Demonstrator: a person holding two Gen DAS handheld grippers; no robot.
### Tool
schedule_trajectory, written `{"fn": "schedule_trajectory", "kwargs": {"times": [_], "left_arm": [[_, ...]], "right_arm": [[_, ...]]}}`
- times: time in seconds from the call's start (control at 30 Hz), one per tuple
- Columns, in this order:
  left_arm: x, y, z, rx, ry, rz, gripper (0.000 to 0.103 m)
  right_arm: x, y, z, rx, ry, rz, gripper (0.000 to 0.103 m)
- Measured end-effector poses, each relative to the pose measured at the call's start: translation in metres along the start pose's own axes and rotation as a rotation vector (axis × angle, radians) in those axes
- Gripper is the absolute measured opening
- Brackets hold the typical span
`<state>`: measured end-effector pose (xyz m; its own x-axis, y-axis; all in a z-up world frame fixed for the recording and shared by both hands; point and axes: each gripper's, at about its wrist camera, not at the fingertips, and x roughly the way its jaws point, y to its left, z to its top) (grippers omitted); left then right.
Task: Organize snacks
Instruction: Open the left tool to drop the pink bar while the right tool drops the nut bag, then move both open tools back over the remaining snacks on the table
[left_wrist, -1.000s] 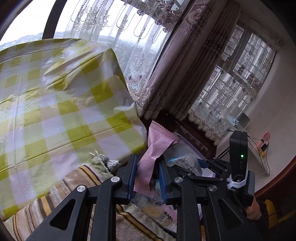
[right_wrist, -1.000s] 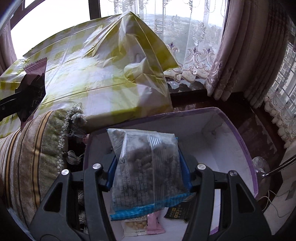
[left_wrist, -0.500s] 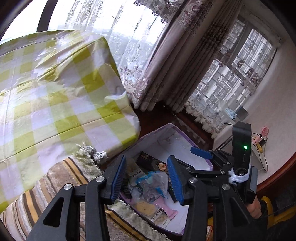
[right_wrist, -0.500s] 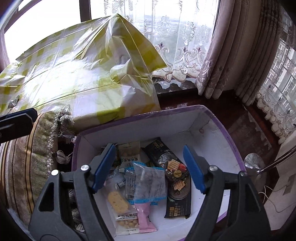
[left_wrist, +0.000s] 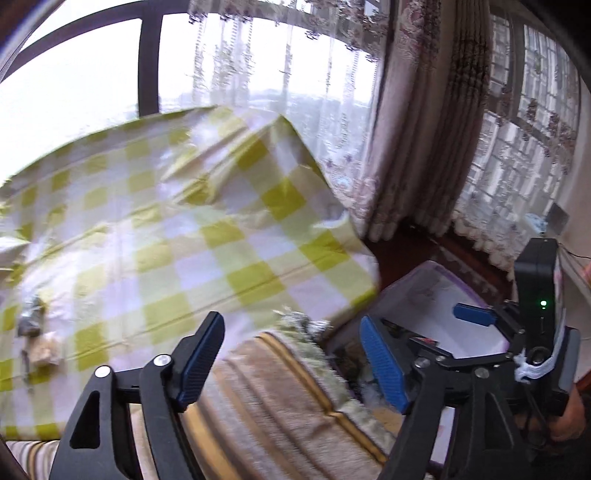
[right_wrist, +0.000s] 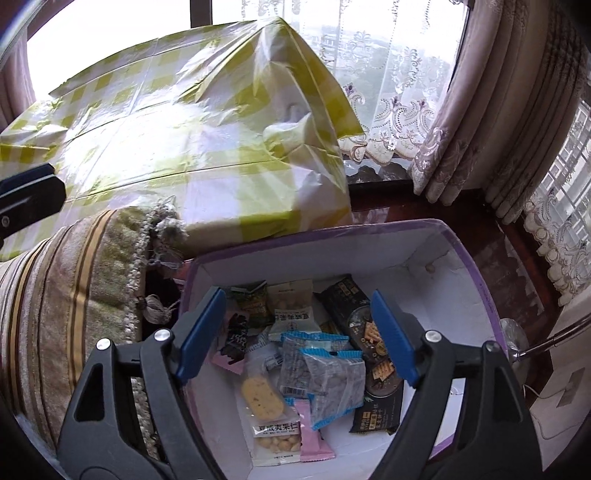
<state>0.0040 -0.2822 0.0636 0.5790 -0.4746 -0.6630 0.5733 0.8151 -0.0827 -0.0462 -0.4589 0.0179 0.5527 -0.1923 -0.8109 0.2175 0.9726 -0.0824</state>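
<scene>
Blue-padded fingers (left_wrist: 199, 363) of the left gripper (left_wrist: 291, 363) stand wide apart and hold nothing, pointed out over the yellow-and-white checked plastic tablecloth (left_wrist: 177, 236), with a striped beige cushion (left_wrist: 273, 402) directly beneath them. Two small loose snack packets (left_wrist: 37, 339), one grey and one pale tan, lie on the cloth far off to that gripper's left, well apart from its fingers; blur hides their outlines, so their long axes cannot be told.

At the right gripper (right_wrist: 295, 336) the jaws also gape, empty, hanging above the open purple-rimmed white cardboard box (right_wrist: 417, 243), which sits beside the cushion and below the table's edge. Inside it lie a heap of snack packets (right_wrist: 314, 365), among them clear blue-edged bags, a pink wrapper and a black cracker pack.

Judging from the layout, the packets left on the cloth fall to the left gripper, which is the nearer one and would need to swing leftward and forward to reach them.
</scene>
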Motion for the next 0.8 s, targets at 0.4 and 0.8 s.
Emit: {"fn": "schedule_trajectory", "kwargs": {"times": [0.4,0.8], "left_arm": [[-0.04,0.09,-0.015,-0.088,-0.077,0.226,0.088],[-0.072,0.202,-0.06,-0.406,-0.026,0.211,0.086]], "right_arm": [[-0.022,0.075,0.021,-0.035,-0.1,-0.041,0.091],[-0.017,0.159,0.045,-0.122,-0.066,0.205,0.092]]}}
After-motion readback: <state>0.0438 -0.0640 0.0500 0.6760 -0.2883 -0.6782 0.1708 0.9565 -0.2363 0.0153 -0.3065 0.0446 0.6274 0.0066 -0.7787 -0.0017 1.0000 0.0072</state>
